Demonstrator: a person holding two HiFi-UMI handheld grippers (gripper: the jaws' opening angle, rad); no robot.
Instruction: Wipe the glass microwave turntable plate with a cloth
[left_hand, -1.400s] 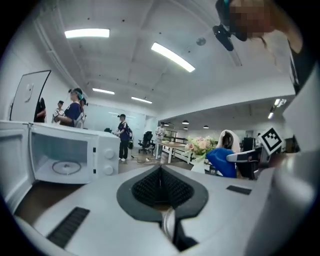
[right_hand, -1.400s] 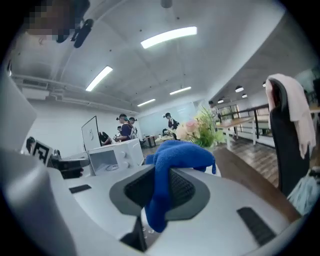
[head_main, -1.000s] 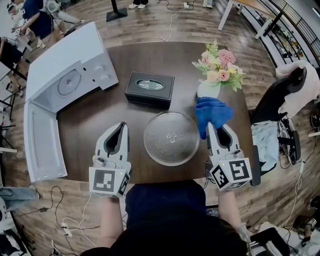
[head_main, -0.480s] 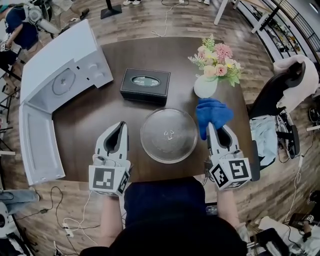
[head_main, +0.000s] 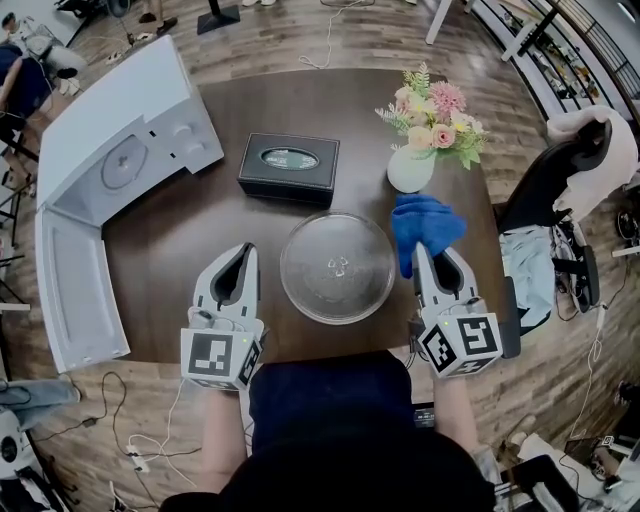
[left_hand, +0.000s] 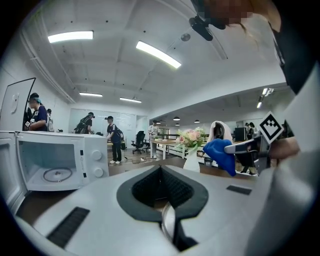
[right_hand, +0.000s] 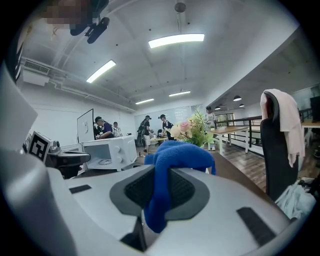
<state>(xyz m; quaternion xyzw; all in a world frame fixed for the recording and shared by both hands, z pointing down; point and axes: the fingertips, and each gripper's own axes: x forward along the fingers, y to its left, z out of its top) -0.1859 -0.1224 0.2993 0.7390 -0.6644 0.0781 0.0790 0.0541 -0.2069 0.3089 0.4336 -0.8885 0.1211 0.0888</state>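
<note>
Head looks down; gripper views share microwave (left_hand: 92, 162).

Cloth (head_main: 425, 228) bright blue; turntable plate (head_main: 337, 267) clear glass, table (head_main: 170, 250) dk brown. Microwave (head_main: 110, 150) white, box (head_main: 289, 170) black, vase (head_main: 410, 172) white w/ pink & cream flowers (head_main: 435, 112), green leaves. Left gripper (head_main: 243, 250) & right gripper (head_main: 420, 252) lt grey, b&w square markers.
</note>
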